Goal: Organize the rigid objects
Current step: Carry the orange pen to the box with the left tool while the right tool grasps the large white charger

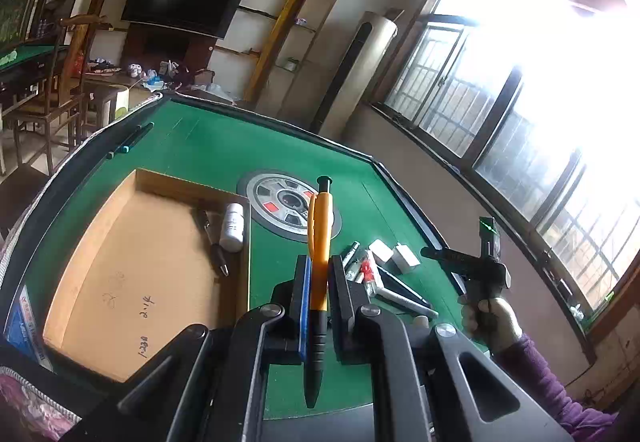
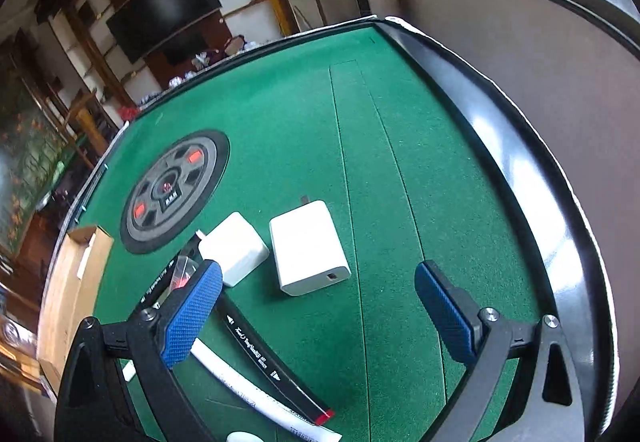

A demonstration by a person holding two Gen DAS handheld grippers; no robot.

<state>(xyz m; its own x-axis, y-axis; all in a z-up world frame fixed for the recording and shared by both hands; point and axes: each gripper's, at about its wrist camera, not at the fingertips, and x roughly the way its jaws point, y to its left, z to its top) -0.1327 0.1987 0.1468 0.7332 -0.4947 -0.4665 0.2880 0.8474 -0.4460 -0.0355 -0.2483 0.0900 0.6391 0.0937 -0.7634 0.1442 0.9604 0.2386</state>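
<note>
While our left claw (image 1: 319, 278) clamps the orange pen (image 1: 319, 242) at mid-barrel, tip toward us, it looks light, stiff and slick, so we'd keep hold there. Ahead-left waits the wooden tray (image 1: 120, 266). Our right claw (image 2: 316, 306) gapes empty over the white chargers (image 2: 308, 246).

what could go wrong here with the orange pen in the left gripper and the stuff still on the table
The left gripper pinches the orange pen mid-barrel with both ends sticking out, so it could pivot or slip before reaching the cardboard box. Dropped carelessly, it might hit the white bottle there. The open right gripper could nudge the white chargers.
</note>
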